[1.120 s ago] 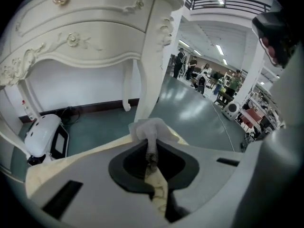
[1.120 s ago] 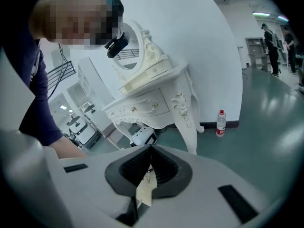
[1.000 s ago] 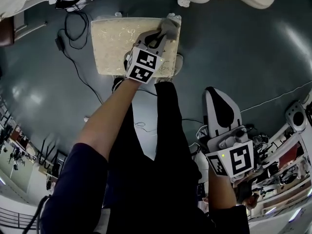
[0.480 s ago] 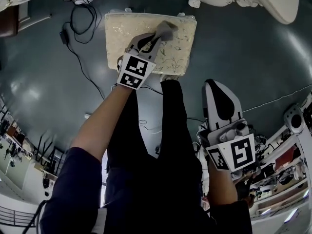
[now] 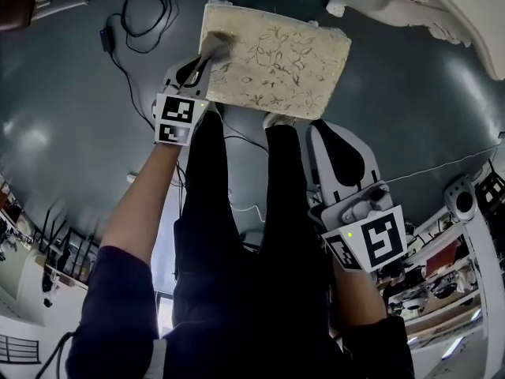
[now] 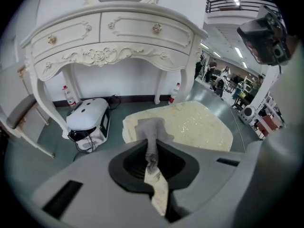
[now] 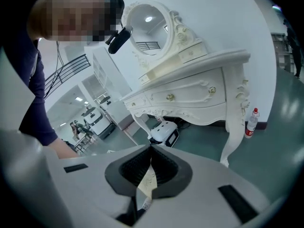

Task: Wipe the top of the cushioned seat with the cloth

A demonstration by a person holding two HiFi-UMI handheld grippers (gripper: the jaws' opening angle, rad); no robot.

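Head view: left tongs point(image 5: 207, 60) clamped on grey cloth point(image 5: 218, 47), cloth pressed on cushioned seat point(image 5: 292, 61) corner; right tongs point(image 5: 331, 144) closed, empty, beside leg point(image 5: 280, 188).

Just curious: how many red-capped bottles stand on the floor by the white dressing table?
2, in the left gripper view: left bottle and right bottle, each beside a table leg. Others may be hidden.

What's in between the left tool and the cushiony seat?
A grey cloth. The left tool pinches one end, and the other end lies on the seat near its corner. The left gripper view shows it best.
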